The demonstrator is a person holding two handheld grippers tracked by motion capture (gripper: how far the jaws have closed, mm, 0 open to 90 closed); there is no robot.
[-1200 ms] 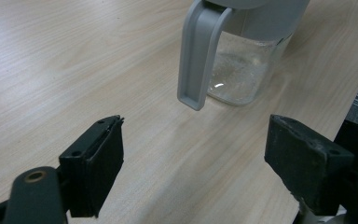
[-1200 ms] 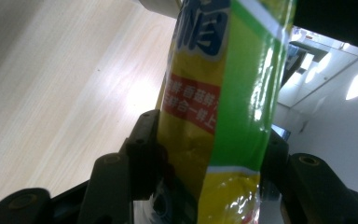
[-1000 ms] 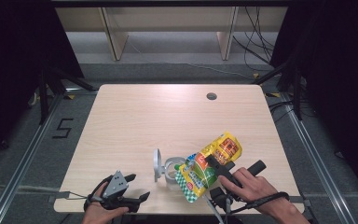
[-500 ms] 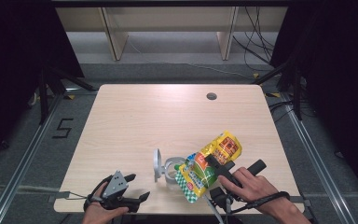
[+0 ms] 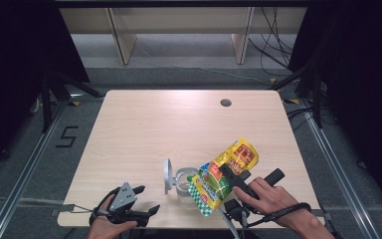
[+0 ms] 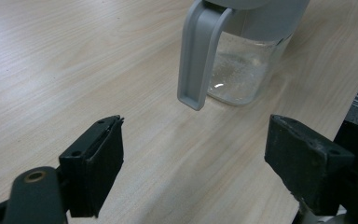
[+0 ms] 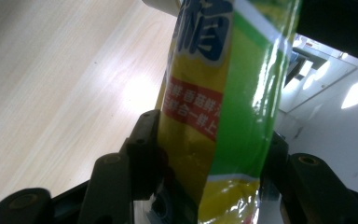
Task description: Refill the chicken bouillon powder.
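Right gripper, high view: my right gripper (image 5: pixel 231 175) is clamped on the yellow-and-green pouch (image 5: pixel 224 175), which it holds tilted, lower end over the glass jar (image 5: pixel 183 182).
Jar, high view: it stands on the bench (image 5: pixel 144 124) near the front edge, its grey lid (image 5: pixel 167 175) swung up on the side away from the pouch.
Left gripper, high view: my left gripper (image 5: pixel 140 206) sits at the bench's front edge, well apart from the jar on the lid side, jaws spread and nothing in them.
Left gripper view: I see my left gripper (image 6: pixel 193 161) released, bare bench (image 6: pixel 74 60) between the jaws; the jar (image 6: pixel 242 70) stands beyond them, clear-walled, with a little white grainy stuff at the bottom, and the grey lid (image 6: pixel 200 51) hanging down in front of it.
Right gripper view: my right gripper (image 7: pixel 209 154) grips the pouch (image 7: pixel 219 102) from both sides; the pouch rises from the jaws, and the bench (image 7: pixel 51 70) lies past it.
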